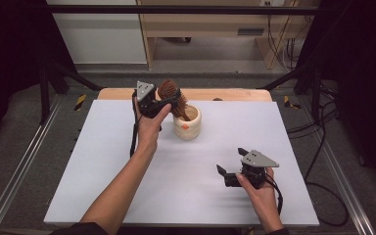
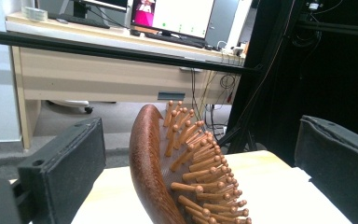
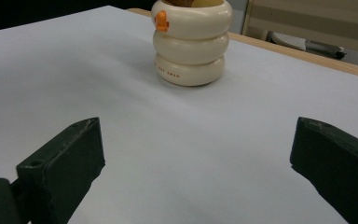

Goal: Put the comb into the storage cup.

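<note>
A wooden hairbrush [image 1: 169, 91] with round-tipped pegs [image 2: 200, 163] stands head-up and tilted in a cream ringed cup [image 1: 187, 125], its handle down inside. My left gripper [image 1: 169, 103] is open, with its jaws on either side of the brush head and a gap on each side. In the left gripper view both black pads [image 2: 70, 163] stand well apart from the brush. My right gripper [image 1: 229, 165] hovers open near the table's front right with nothing between its jaws. It faces the cup [image 3: 191, 42], which has a small orange mark on its top ring.
A white sheet [image 1: 103, 166] covers the table, with a wooden edge [image 1: 235, 94] showing at the back. Metal rails and cables run along both sides. A desk with monitors [image 2: 172, 16] stands beyond the table.
</note>
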